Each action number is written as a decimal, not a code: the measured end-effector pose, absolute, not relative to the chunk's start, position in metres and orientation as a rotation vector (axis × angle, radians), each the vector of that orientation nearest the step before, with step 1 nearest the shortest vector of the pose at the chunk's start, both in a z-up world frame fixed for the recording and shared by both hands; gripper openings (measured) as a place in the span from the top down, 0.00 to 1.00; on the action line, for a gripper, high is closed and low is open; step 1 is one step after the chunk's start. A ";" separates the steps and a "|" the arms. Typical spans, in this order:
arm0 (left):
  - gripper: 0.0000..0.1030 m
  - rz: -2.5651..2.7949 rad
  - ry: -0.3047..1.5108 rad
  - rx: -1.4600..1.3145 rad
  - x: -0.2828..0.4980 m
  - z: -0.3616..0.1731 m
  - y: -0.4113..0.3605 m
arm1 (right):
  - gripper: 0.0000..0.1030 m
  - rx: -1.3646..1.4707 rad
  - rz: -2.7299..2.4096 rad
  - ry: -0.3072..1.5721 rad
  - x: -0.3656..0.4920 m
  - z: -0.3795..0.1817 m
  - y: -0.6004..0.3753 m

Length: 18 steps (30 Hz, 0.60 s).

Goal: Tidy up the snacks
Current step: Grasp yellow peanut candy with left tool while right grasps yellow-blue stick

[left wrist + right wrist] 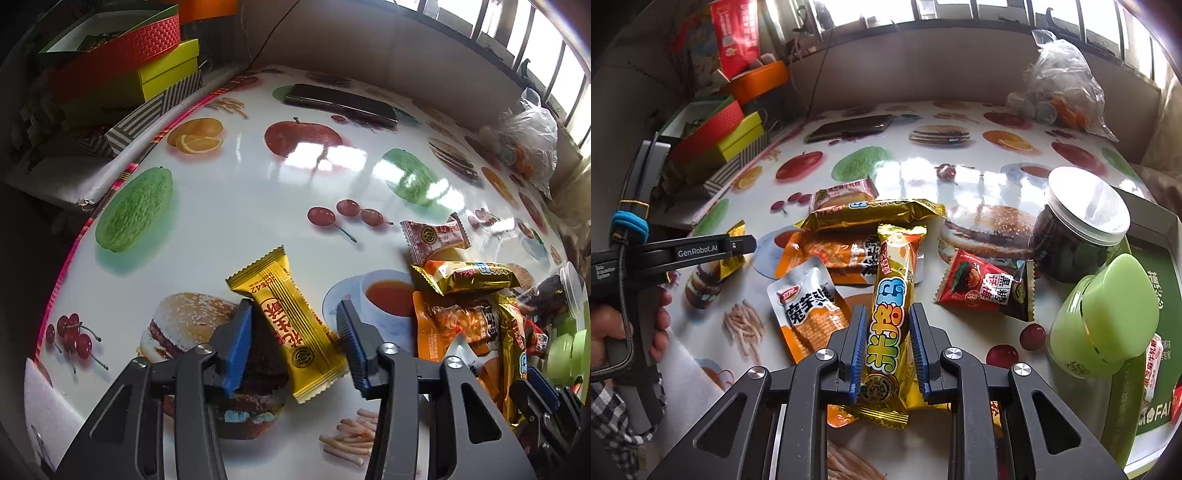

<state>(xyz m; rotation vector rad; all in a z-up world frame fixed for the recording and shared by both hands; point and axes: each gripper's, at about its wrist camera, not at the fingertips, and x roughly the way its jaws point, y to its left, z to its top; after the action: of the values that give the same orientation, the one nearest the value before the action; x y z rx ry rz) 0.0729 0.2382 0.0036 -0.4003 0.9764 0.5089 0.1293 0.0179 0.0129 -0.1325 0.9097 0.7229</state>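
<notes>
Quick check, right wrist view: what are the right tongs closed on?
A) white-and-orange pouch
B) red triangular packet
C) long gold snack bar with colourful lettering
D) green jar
C: the right tongs have both blue pads pressed against the sides of the gold bar, while the other items lie apart from them.

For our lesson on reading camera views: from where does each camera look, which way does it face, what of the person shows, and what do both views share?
Left wrist: on the left gripper, facing down at the table; its fingers flank a yellow snack pack.
Right wrist: on the right gripper, shut on a long gold snack bar; a hand holding the left gripper shows.
Shared: phone, stacked boxes, snack pile.
</notes>
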 end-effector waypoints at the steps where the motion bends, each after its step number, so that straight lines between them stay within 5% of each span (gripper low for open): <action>1: 0.70 0.514 0.977 -0.391 0.072 0.004 0.237 | 0.79 -0.131 0.723 0.909 0.129 0.013 0.018; 18: 0.77 0.493 0.929 -0.374 0.057 0.020 0.229 | 0.79 -0.121 0.719 0.884 0.120 0.021 0.013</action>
<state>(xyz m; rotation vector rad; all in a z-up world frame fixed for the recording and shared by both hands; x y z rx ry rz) 0.0568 0.2288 0.0199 -0.3735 0.9292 0.4934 0.1204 0.0128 0.0213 -0.1209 0.8840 0.7193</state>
